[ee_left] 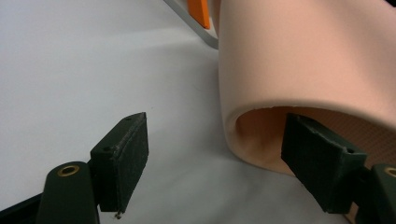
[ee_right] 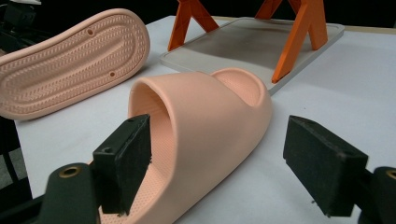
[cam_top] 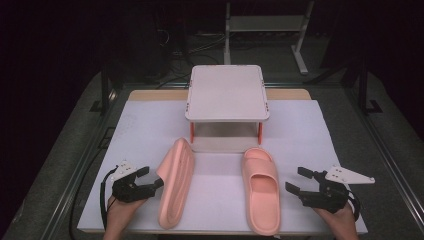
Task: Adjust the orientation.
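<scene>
Two pink slide slippers lie on the white table cover. The left slipper (cam_top: pixel 176 182) stands on its side, its ribbed sole (ee_right: pixel 70 60) facing right and its strap (ee_left: pixel 299 51) facing my left gripper. My left gripper (cam_top: pixel 151 177) is open right beside it, one jaw at the strap's opening and nothing between the jaws (ee_left: pixel 217 128). The right slipper (cam_top: pixel 261 187) lies flat, sole down. My right gripper (cam_top: pixel 296 180) is open just to its right. In the right gripper view the jaws (ee_right: pixel 219 126) straddle the slipper's strap (ee_right: pixel 215 116) without closing on it.
A small white rack (cam_top: pixel 227 92) on orange legs (ee_right: pixel 289 37) stands behind the slippers at the table's middle back, with a low base plate (ee_right: pixel 243 42) under it. The table's front edge (cam_top: pixel 220 232) runs just behind both hands. The surroundings are dark floor.
</scene>
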Action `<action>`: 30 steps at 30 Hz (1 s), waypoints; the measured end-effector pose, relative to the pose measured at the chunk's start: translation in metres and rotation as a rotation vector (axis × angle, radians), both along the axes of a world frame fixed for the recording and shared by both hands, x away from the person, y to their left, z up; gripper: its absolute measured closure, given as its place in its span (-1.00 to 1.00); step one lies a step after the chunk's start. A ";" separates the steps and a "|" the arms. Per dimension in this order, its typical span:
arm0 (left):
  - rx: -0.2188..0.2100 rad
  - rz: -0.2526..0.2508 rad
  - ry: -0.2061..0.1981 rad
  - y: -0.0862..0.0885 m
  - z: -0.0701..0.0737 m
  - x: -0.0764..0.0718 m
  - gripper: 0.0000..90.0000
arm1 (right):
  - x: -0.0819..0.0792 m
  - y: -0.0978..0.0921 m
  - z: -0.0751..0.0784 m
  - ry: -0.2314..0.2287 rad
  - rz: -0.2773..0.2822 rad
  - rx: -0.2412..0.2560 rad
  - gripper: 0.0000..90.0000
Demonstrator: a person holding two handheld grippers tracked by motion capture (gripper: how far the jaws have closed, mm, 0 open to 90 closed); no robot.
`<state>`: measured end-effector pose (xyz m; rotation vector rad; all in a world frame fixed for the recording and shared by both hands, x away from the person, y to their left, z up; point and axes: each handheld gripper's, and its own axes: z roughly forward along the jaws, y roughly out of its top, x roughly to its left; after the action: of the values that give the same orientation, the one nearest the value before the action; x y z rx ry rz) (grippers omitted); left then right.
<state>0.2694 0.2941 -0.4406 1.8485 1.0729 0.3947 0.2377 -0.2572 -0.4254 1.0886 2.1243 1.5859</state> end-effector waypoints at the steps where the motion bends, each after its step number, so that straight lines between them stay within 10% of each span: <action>1: 0.001 -0.003 -0.003 -0.002 0.000 0.001 -0.49 | 0.000 0.000 0.000 -0.001 0.000 -0.001 -0.49; 30: 0.028 -0.049 -0.029 -0.015 0.010 0.005 -0.47 | -0.003 0.005 -0.001 0.005 0.017 -0.007 -0.49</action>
<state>0.2740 0.2791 -0.4308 1.8844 1.0046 0.4083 0.2350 -0.2522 -0.4261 1.0763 2.1466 1.5840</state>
